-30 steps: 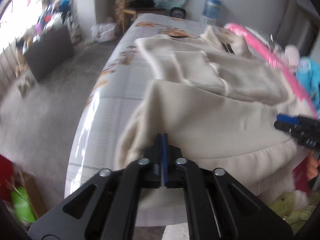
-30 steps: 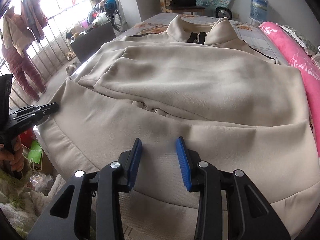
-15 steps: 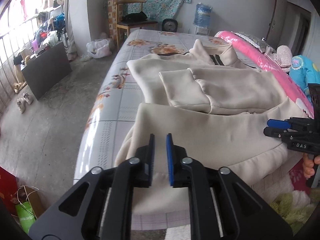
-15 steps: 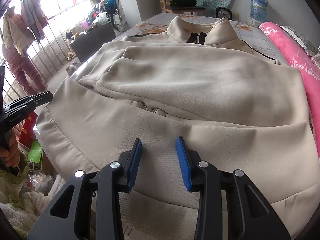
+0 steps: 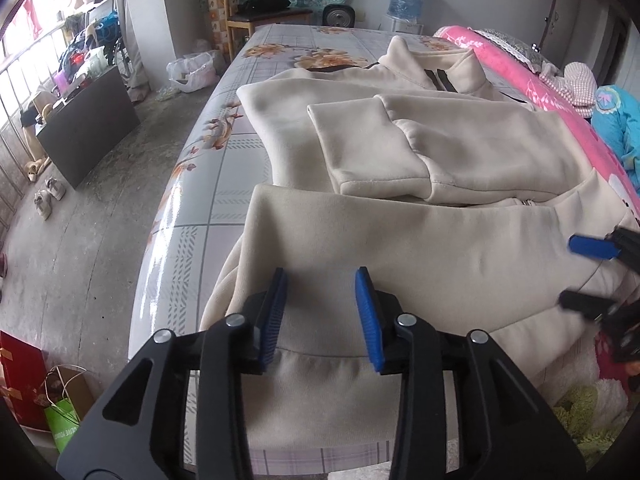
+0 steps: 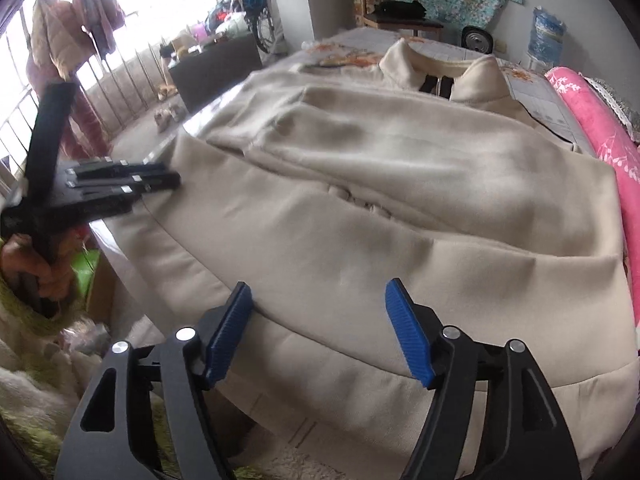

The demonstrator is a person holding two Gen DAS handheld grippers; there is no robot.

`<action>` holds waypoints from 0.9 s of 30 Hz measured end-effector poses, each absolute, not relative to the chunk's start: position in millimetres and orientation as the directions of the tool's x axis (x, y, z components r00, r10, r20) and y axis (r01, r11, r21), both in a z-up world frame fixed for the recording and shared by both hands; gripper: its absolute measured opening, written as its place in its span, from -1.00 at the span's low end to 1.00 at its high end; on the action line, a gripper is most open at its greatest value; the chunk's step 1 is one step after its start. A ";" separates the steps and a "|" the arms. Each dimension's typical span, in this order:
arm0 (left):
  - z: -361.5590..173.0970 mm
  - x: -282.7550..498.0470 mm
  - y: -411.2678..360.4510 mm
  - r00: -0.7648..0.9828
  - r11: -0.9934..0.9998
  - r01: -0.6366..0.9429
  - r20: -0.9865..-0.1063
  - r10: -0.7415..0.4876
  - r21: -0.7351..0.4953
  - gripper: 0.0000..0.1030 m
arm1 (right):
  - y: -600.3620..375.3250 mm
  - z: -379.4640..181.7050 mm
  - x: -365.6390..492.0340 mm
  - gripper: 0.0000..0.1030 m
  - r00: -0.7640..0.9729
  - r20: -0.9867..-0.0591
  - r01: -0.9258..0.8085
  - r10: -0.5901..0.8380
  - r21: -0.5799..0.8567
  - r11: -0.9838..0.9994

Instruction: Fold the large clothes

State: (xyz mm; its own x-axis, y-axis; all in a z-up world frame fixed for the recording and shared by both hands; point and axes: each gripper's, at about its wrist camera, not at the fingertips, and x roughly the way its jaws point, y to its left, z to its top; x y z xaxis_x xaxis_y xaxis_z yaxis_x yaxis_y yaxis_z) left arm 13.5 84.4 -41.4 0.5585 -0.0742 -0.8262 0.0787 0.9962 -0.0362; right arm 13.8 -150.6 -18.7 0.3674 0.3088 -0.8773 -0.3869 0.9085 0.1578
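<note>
A cream fleece jacket (image 5: 440, 248) with a stand collar (image 6: 440, 68) lies spread on the bed, its sleeves (image 5: 372, 148) folded across the body. Its hem hangs at the bed's near edge. My left gripper (image 5: 322, 312) hovers over the hem's left end. Its jaws are opening, the cloth lies below them and the pads do not press on it. My right gripper (image 6: 320, 332) is over the hem further right, its jaws also opening wide over the fabric. Each gripper shows in the other's view: the right gripper (image 5: 588, 272) at the right edge, the left gripper (image 6: 120, 184) in a hand (image 6: 44, 272).
The bed (image 5: 224, 152) has a floral checked sheet, with a pink quilt (image 5: 540, 80) along its right side. A dark cabinet (image 5: 88, 128) and shoes (image 5: 48, 196) are on the concrete floor to the left. Bags (image 5: 68, 408) stand by the bed's near corner, and a chair (image 5: 260, 12) at the far end.
My left jaws, shut at the jacket's hem a second ago, have parted. My right jaws have spread much wider. Both grippers have shifted a little along the hem.
</note>
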 end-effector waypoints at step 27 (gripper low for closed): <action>-50.9 19.4 22.5 0.500 0.989 0.148 -0.862 -0.081 -0.007 0.84 | -229.5 -5.5 27.3 0.71 0.542 -0.836 0.009 0.083 0.105 0.994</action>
State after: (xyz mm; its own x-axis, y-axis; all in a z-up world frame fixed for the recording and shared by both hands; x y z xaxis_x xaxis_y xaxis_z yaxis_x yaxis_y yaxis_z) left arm 19.4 22.5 -50.9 0.5003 -0.0805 -0.8621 0.1476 0.9890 -0.0067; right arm 27.3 -229.5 -5.5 0.5423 0.0835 -0.8360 0.0089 0.9944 0.1051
